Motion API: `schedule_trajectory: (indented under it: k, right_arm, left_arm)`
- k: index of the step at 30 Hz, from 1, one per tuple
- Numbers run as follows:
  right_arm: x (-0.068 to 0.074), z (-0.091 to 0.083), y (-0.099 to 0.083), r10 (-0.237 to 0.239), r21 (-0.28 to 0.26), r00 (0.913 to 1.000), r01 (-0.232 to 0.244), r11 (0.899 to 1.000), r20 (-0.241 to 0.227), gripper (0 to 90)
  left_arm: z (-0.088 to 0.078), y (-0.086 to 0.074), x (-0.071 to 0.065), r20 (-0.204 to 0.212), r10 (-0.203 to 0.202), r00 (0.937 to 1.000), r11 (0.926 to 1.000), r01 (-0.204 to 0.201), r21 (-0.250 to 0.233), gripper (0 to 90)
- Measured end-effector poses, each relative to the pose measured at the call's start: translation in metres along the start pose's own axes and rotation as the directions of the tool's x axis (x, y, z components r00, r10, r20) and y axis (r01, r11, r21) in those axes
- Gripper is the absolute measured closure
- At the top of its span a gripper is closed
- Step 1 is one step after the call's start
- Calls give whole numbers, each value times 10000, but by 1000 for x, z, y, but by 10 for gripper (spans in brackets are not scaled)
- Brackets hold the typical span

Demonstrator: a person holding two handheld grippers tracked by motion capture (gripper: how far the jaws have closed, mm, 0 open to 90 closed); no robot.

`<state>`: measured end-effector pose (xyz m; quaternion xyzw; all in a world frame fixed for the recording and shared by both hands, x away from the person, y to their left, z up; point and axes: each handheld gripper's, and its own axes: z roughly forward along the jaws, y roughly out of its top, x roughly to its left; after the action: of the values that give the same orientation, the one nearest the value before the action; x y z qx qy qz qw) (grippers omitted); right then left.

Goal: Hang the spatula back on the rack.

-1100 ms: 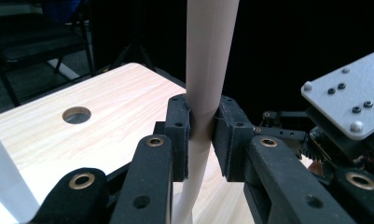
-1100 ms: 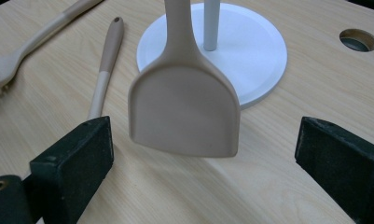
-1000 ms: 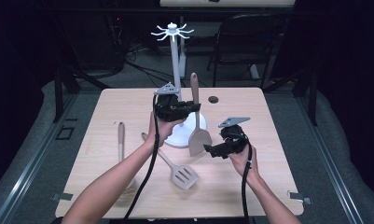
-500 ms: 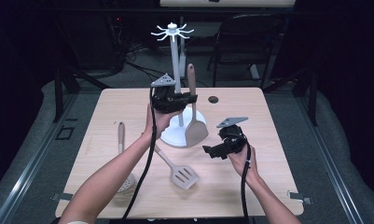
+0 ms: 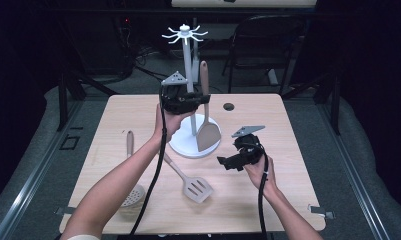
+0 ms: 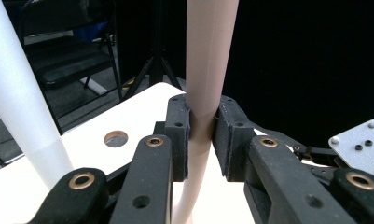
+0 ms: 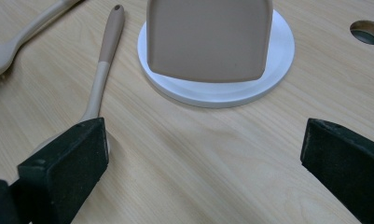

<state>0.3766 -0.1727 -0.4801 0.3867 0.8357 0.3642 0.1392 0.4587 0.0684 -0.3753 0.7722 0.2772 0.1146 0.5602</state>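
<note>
Pale wood makes up the table [image 5: 288, 130], with a round hole [image 5: 229, 106] near its far edge, dark room and a black chair [image 5: 268, 45] beyond. On it stands a white rack [image 5: 188, 75], round base down, hooks fanned at the top. My left gripper [image 5: 200, 98] is clamped on the handle of a tan turner [image 5: 207, 131], held upright just right of the pole: long axis vertical, handle up, blade down over the base. My right gripper [image 5: 223, 162] hovers near the right side, jaws wide apart on nothing. A slotted spatula [image 5: 188, 180] lies diagonally, head toward me; a perforated spoon [image 5: 131, 190] lies at the left.
</note>
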Motion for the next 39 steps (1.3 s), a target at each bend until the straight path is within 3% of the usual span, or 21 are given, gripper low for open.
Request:
schedule_trajectory:
  k: [10,22,32,39]
  right_arm:
    - [0,1,0,-86,77,9999,85,9999,63,9]
    - [1,3,-1,-114,64,9999,115,9999,-25,9]
    - [2,3,-1,-182,121,9998,182,9998,-3,10]
    - [2,4,-1,-160,145,9999,161,9998,-16,10]
  left_arm:
    - [-1,17,1,-205,355,9992,9993,-356,-70,767]
    - [-1,40,2,-384,446,9983,9985,-458,-309,766]
    - [-1,49,4,-472,393,9981,9985,-411,-373,766]
    - [-2,47,9,-507,62,9987,9986,-88,-527,766]
